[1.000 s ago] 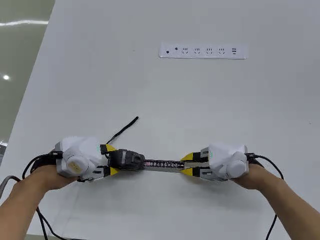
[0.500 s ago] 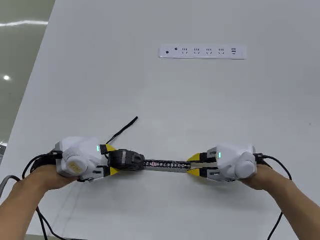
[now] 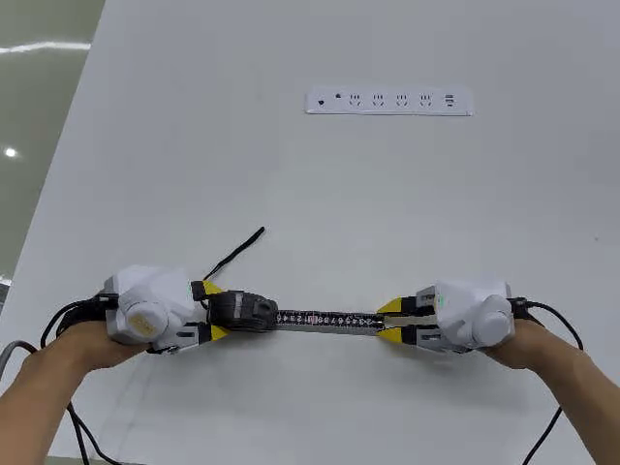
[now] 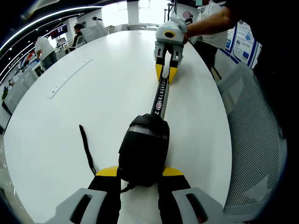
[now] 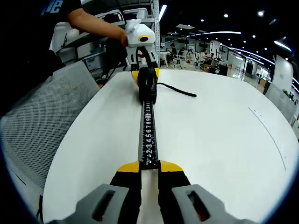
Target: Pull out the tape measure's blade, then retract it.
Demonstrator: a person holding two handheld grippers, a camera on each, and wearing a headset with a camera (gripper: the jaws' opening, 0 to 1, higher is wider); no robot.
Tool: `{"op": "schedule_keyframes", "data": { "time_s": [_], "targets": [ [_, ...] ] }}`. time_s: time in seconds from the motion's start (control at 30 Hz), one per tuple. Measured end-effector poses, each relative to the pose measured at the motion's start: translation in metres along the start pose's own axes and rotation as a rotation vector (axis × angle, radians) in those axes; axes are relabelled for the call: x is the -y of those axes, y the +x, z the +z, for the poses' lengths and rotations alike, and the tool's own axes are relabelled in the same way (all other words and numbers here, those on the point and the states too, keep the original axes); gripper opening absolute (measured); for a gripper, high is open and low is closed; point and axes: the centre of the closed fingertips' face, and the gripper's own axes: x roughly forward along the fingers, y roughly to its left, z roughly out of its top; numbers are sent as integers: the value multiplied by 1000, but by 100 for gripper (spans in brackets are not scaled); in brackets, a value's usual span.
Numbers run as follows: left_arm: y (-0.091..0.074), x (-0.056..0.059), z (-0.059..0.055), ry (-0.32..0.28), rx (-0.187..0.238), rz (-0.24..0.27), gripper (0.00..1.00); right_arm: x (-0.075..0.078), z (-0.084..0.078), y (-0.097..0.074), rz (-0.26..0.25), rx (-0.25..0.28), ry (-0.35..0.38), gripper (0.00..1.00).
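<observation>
White table [image 3: 387,194] open ahead, tape measure [image 3: 242,310] and blade [image 3: 325,319] along near edge

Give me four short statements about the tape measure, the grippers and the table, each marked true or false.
1. The left gripper is shut on the tape measure case. True.
2. The blade is fully wound in. False: it runs out from the case to the right gripper, which is shut on its end.
3. A black strap lies on the table beside the case. True.
4. The power strip lies between the two grippers. False: it lies at the table's far side, beyond both.
</observation>
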Motion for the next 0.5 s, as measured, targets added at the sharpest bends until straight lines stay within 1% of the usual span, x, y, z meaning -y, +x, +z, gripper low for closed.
{"op": "schedule_keyframes", "data": {
  "time_s": [0.5],
  "targets": [
    [1, 0, 0, -4, 0, -1, 27, 1, -15, -17, -6, -24, 8, 10]
  ]
}}
